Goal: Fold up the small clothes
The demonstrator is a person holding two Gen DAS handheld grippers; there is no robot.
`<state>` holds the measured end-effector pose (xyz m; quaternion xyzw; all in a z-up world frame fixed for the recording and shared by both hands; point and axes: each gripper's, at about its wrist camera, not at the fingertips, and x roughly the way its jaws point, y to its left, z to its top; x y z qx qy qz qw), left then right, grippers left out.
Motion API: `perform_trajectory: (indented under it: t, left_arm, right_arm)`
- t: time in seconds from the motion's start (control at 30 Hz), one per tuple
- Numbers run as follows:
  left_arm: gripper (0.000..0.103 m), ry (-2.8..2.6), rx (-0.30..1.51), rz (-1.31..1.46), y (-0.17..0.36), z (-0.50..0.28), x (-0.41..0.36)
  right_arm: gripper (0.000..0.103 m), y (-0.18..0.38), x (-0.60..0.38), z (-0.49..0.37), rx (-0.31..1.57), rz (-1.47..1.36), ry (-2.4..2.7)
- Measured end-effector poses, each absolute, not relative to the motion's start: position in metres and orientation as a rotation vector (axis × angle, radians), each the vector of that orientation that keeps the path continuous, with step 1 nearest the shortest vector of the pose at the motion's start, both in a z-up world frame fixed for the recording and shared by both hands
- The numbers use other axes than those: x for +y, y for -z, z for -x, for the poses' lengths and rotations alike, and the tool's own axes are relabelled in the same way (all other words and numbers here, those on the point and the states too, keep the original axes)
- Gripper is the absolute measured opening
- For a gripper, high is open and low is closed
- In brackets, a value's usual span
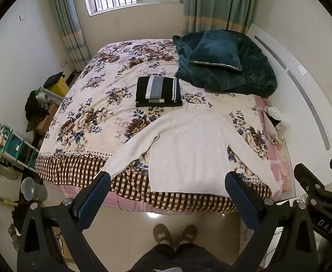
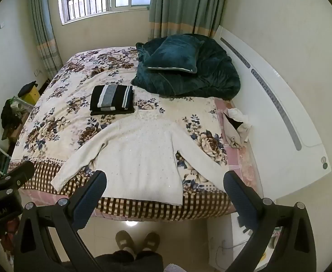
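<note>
A white knit sweater (image 1: pixel 188 149) lies spread flat on the bed near its front edge, both sleeves stretched outward; it also shows in the right wrist view (image 2: pixel 138 156). Behind it sits a folded black garment with grey and white stripes (image 1: pixel 158 91), also in the right wrist view (image 2: pixel 111 99). My left gripper (image 1: pixel 168 192) is open and empty, held above the bed's front edge, short of the sweater hem. My right gripper (image 2: pixel 164 190) is open and empty, likewise in front of the hem. The right gripper also appears in the left wrist view at the right edge (image 1: pixel 320 181).
The bed has a floral cover (image 1: pixel 102 104) with a checked border. A dark teal blanket and pillow (image 1: pixel 222 56) are heaped at the back right. Small crumpled clothes (image 2: pixel 236 124) lie at the right edge by the white headboard (image 2: pixel 279 104). Cluttered shelves and boxes (image 1: pixel 18 136) stand left. My feet are on the tile floor.
</note>
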<state>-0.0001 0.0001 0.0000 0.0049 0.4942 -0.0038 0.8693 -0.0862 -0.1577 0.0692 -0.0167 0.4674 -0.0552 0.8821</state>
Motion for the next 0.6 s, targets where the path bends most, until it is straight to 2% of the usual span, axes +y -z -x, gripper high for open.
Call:
perform_trajectory:
  t: [0.6]
  left_arm:
    - [0.103,0.009,1.037,-0.012,-0.001,0.000,0.000]
  right_arm:
    - [0.103,-0.071,-0.155,0.089,0.978,0.042,0.111]
